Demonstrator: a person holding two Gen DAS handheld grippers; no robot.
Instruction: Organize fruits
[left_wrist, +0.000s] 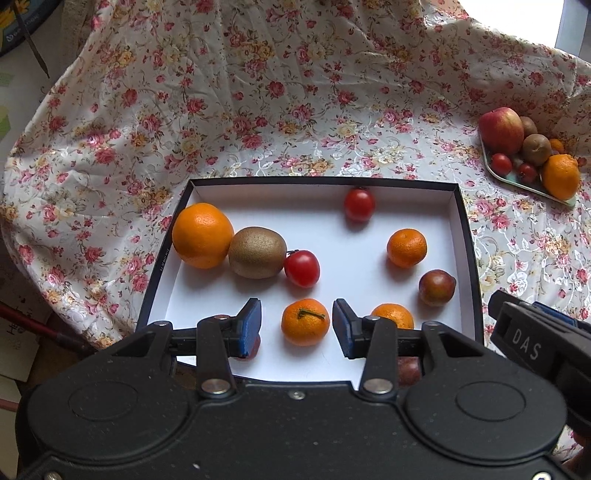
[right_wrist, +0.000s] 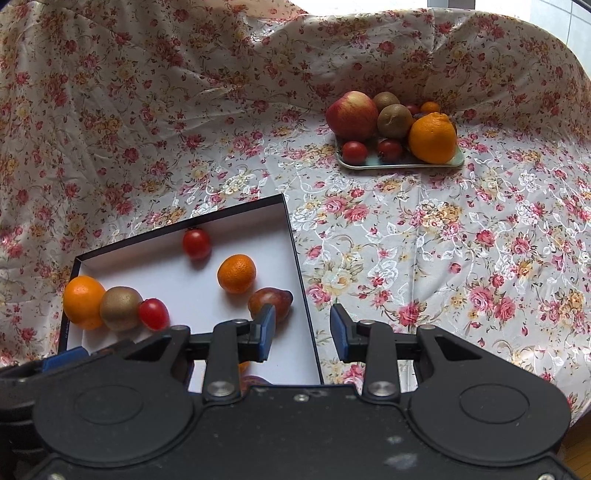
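Observation:
A shallow black-rimmed box (left_wrist: 466, 236) (right_wrist: 295, 243) with a white floor holds a large orange (left_wrist: 202, 235), a kiwi (left_wrist: 257, 252), two cherry tomatoes (left_wrist: 302, 268) (left_wrist: 359, 204), several mandarins and a dark plum (left_wrist: 437, 287). My left gripper (left_wrist: 297, 325) hangs open over the box's near end, its fingers on either side of a stemmed mandarin (left_wrist: 305, 322) without touching it. My right gripper (right_wrist: 303, 328) is open and empty above the box's right wall. A small tray (right_wrist: 399, 162) (left_wrist: 524, 184) at the back right carries an apple (right_wrist: 351, 115), kiwis, tomatoes and an orange (right_wrist: 433, 137).
A floral cloth (right_wrist: 443, 236) covers the table and rises in folds behind it. The right gripper's body (left_wrist: 535, 339) shows at the right edge of the left wrist view. Papers and a red rod (left_wrist: 40, 328) lie off the table's left side.

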